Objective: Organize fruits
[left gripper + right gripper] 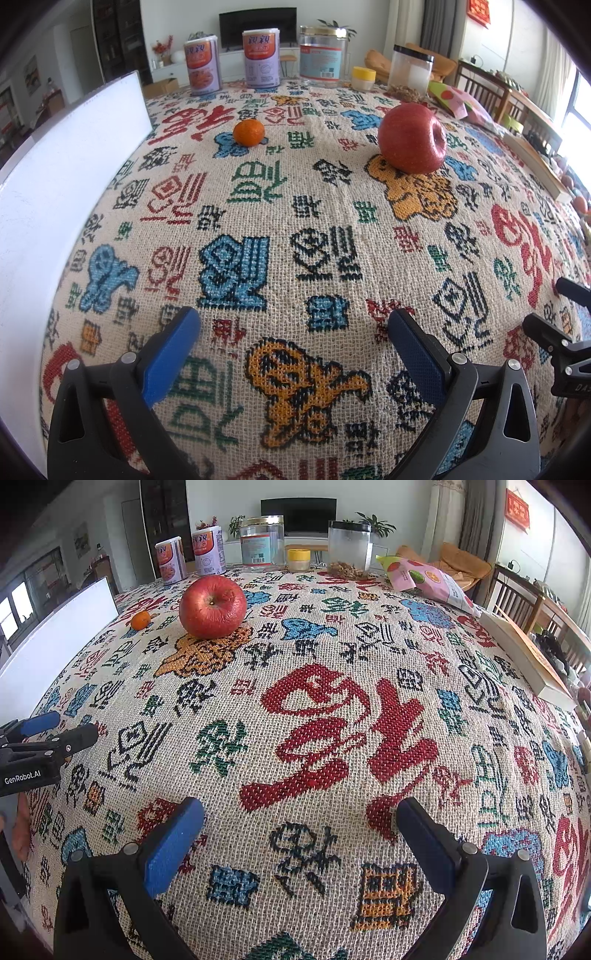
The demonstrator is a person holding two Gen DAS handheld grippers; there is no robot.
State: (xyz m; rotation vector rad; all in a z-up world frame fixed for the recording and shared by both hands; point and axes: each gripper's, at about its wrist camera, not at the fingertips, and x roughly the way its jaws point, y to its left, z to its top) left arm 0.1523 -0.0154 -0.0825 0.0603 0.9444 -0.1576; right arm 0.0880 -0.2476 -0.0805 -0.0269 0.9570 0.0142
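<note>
- Left wrist view: your left gripper (293,323) hangs low over the woven tablecloth (295,229), its blue-padded jaws spread wide with nothing between them.
- Ahead of it, a red apple (412,138) sits on an orange woven figure, right of centre; a small mandarin (249,132) lies well apart to its left, nearer the white board (66,177) that stands along the left edge.
- Along the far edge of the table stand two purple cans (202,66) with orange labels in Chinese characters, a clear jar with a gold lid (322,55), a small yellow-lidded jar (364,78) and a black-lidded clear canister (410,72).
- At the right edge, the black frame of your right gripper (569,332) enters; the letters "DAS" can be read on its body, the rest cut off.
- Right wrist view: your right gripper (300,818) hovers just above the cloth over large red woven characters, jaws released and wide apart, holding nothing.
- The apple (212,606) lies far ahead on the left, stem end toward you; the mandarin (140,620) rests beyond it, near the white board (62,638).
- At the left edge, your left gripper (61,727) shows side-on, marked "GenRobot.AI"; part of your hand (22,827) shows below it.
- A pink snack bag (424,578) printed with fruit lies at the far right, with a book (524,657) nearer along the right edge.
</note>
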